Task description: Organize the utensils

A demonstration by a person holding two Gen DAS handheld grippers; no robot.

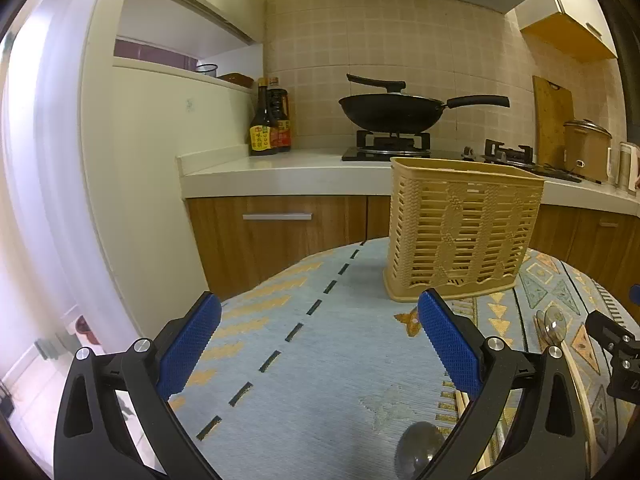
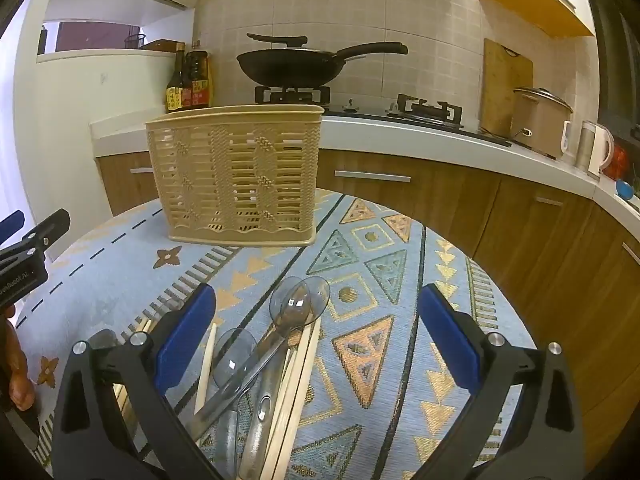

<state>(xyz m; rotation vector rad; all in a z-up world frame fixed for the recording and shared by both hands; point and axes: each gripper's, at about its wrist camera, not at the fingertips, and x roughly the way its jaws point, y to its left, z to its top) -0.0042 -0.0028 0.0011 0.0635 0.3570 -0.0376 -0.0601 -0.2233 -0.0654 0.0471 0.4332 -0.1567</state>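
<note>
A beige slatted utensil basket stands upright at the far side of the patterned tablecloth. A heap of clear plastic spoons and wooden chopsticks lies on the cloth in the right wrist view, between the fingers of my right gripper, which is open above them and holds nothing. My left gripper is open too, over bare cloth left of the heap. One clear spoon lies near its right finger, another spoon farther right. The left gripper's black body shows at the right wrist view's left edge.
Behind the table runs a white kitchen counter with wooden cabinets, two sauce bottles, a black wok on a gas stove, a cutting board, a rice cooker and a kettle. A wall stands at the left.
</note>
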